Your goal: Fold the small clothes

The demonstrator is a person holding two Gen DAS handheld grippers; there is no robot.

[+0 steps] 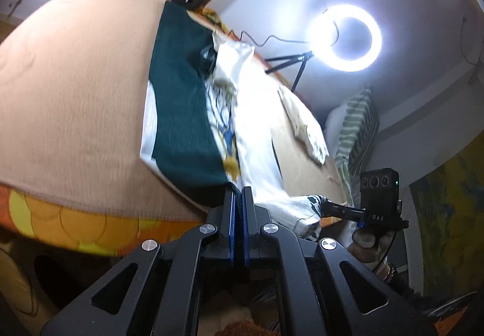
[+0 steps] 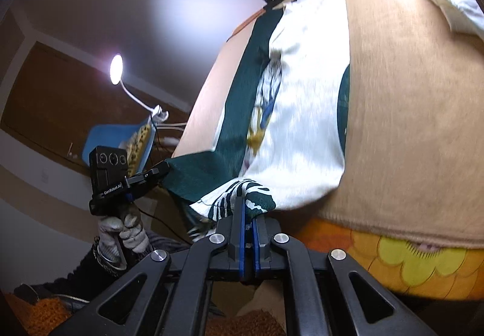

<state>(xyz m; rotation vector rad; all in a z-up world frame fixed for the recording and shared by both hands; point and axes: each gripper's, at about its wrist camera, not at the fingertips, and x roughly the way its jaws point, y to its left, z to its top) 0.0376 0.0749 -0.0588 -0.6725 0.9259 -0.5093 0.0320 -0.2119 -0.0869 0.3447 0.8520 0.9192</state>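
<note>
Garment [image 1: 184, 112], green and white, lay lengthwise on bed [image 1: 75, 94], its near hem pinched at one corner each by left hand-held gripper [image 1: 238, 194] and right hand-held gripper [image 2: 248, 209], likely readying a fold.

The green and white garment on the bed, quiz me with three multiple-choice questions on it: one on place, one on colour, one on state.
1. Where does the garment lie?
A. on the tan blanket
B. on a chair
C. on the floor

2. What colour is its wide panel?
A. red
B. dark green
C. black

3. How is the near edge held?
A. by neither
B. by the left gripper only
C. by both, right gripper too

Answers: 1 A, tan blanket lies under it. 2 B, green beside white. 3 C, each gripper pinches fabric.
</note>
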